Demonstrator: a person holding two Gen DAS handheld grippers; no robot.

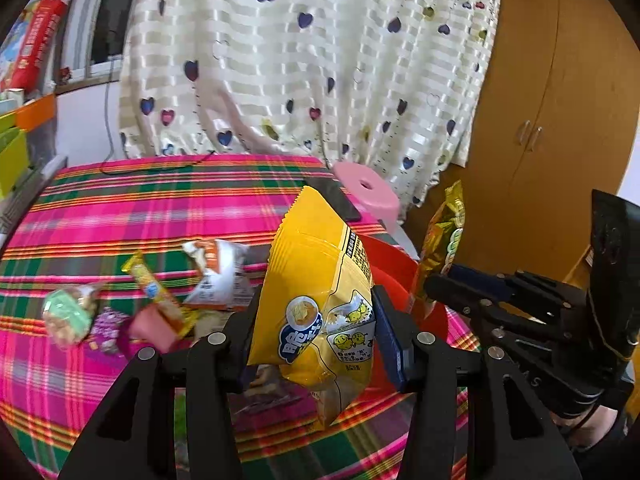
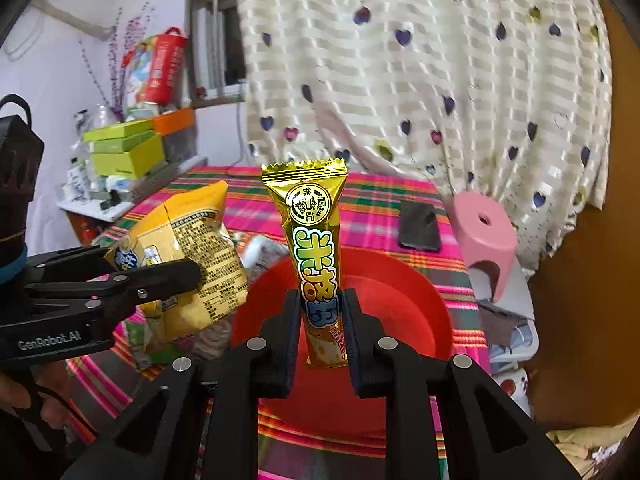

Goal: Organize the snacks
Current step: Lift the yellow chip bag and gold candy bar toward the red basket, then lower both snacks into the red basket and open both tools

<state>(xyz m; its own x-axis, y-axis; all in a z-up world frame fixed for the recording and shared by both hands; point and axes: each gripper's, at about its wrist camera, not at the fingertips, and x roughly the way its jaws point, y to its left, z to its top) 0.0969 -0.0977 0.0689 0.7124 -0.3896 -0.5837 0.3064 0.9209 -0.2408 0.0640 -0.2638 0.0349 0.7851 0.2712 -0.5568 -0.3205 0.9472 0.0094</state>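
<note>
My left gripper (image 1: 316, 330) is shut on a puffy yellow snack bag (image 1: 320, 280), held upright above the plaid tablecloth (image 1: 120, 208). In the right wrist view the same yellow bag (image 2: 188, 248) shows at the left between the left gripper's black fingers (image 2: 168, 276). My right gripper (image 2: 322, 312) is shut on a slim gold snack bar (image 2: 316, 248), upright over a red bowl (image 2: 400, 300). From the left wrist view the gold bar (image 1: 442, 240) and right gripper (image 1: 430, 284) hang at the right, beside the red bowl (image 1: 390, 268).
Loose snacks lie on the cloth to the left: a green packet (image 1: 70, 316), a yellow bar (image 1: 154, 292), a white-orange packet (image 1: 218, 272). A black phone (image 2: 420, 224) and a pink stool (image 2: 484, 228) sit behind the bowl. Green boxes (image 2: 124, 148) stack at far left.
</note>
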